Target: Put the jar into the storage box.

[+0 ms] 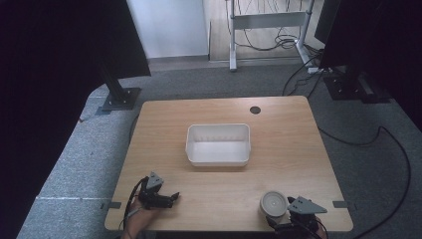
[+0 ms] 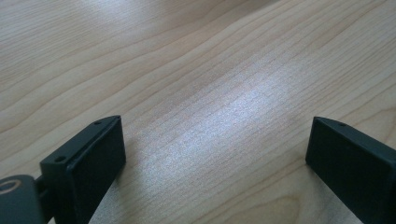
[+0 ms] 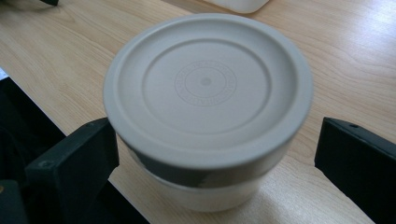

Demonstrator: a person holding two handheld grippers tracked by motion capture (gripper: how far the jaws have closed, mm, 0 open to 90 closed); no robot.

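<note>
A round pale container with a grey-beige lid (image 1: 273,203) stands near the table's front edge at the right. In the right gripper view the container (image 3: 205,84) sits between the two black jaws. My right gripper (image 3: 218,140) is open around it: one jaw is against its side and the other stands clear. From above, the right gripper (image 1: 291,215) lies just right of the container. My left gripper (image 1: 171,199) rests low at the front left, open, with nothing but bare wood between its jaws (image 2: 217,135).
A white rectangular tub (image 1: 218,158) with nothing in it sits in the middle of the wooden table (image 1: 288,134); its corner shows as the tub (image 3: 238,3) beyond the container. A dark cable hole (image 1: 255,110) lies at the back. Cables and stands cover the floor behind.
</note>
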